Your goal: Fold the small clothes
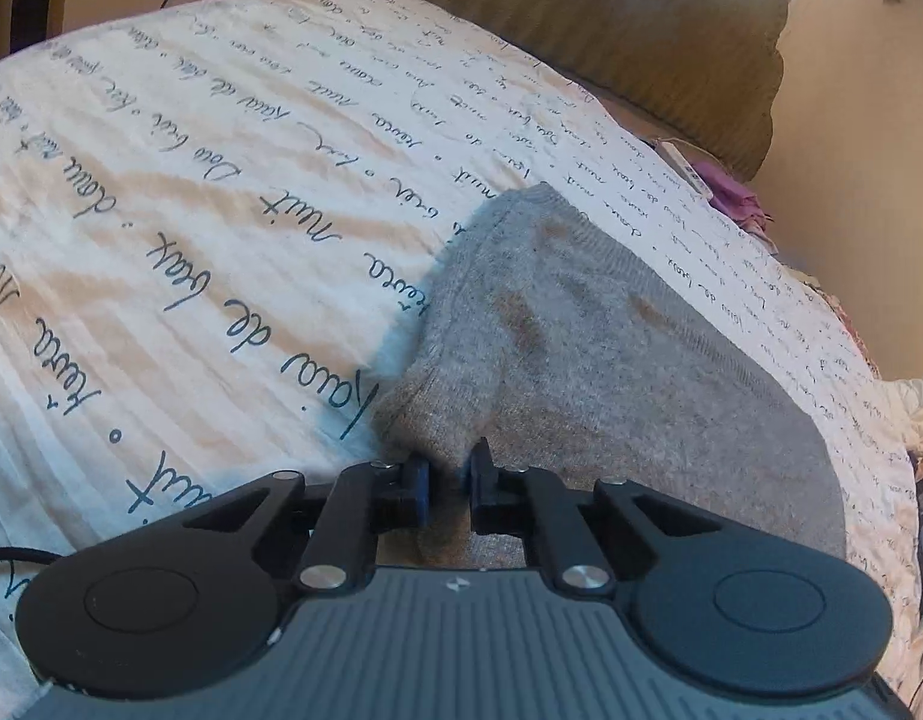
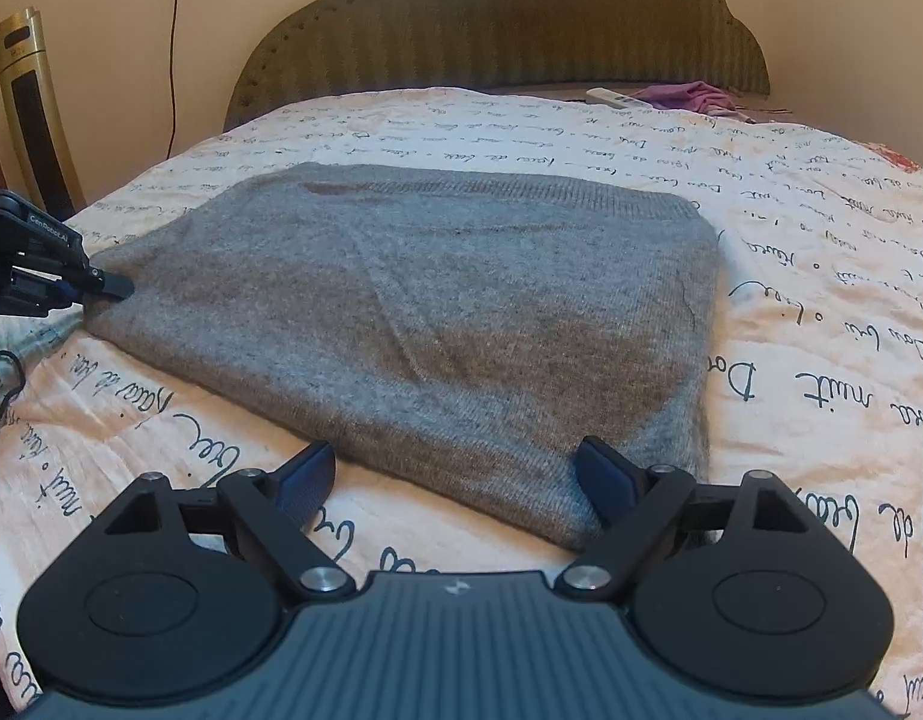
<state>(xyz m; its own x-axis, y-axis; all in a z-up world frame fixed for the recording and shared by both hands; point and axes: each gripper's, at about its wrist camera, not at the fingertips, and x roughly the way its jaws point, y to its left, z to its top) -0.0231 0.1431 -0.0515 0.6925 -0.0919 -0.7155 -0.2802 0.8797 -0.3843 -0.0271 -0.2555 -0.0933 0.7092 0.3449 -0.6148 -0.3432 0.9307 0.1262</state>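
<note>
A grey knitted garment (image 2: 437, 300) lies folded into a flat rectangle on the bed. My left gripper (image 1: 448, 474) is shut on its edge, with the grey knit (image 1: 581, 348) pinched between the blue pads. The same gripper shows at the garment's left corner in the right wrist view (image 2: 110, 288). My right gripper (image 2: 455, 474) is open and empty, its jaws wide apart at the garment's near edge, the right finger touching the near right corner.
The bed cover (image 2: 821, 276) is white with dark handwritten script. An upholstered headboard (image 2: 503, 18) stands at the far end. A white remote (image 2: 611, 97) and a purple cloth (image 2: 695, 95) lie near it. A tower fan (image 2: 32, 108) stands at the left wall.
</note>
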